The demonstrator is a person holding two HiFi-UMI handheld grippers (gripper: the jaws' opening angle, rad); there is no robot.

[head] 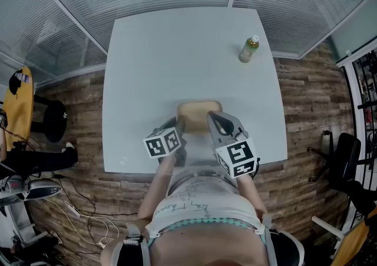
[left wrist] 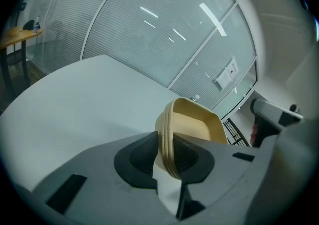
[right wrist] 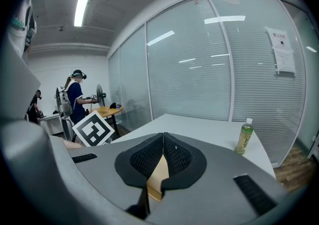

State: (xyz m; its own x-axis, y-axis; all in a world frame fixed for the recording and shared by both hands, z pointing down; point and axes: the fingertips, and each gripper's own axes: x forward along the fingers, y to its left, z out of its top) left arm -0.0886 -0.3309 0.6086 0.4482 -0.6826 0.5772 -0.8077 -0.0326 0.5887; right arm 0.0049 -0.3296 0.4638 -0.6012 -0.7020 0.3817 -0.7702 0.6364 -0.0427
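A stack of shallow tan trays [head: 199,113] sits near the front edge of the white table [head: 177,53]. My left gripper [head: 178,126] is shut on the stack's left rim; in the left gripper view the layered rim [left wrist: 169,139] stands clamped between the dark pads of the left gripper [left wrist: 167,158]. My right gripper [head: 212,121] is shut on the right rim. In the right gripper view only a thin tan edge [right wrist: 158,178] shows between the pads of the right gripper [right wrist: 163,162], which meet above it.
A green drink bottle [head: 249,49] stands upright at the table's far right, also the bottle [right wrist: 243,138] in the right gripper view. Glass walls with blinds run behind the table. A round wooden desk [head: 17,106] and a black stool [head: 54,119] stand left; a person [right wrist: 75,97] stands beyond.
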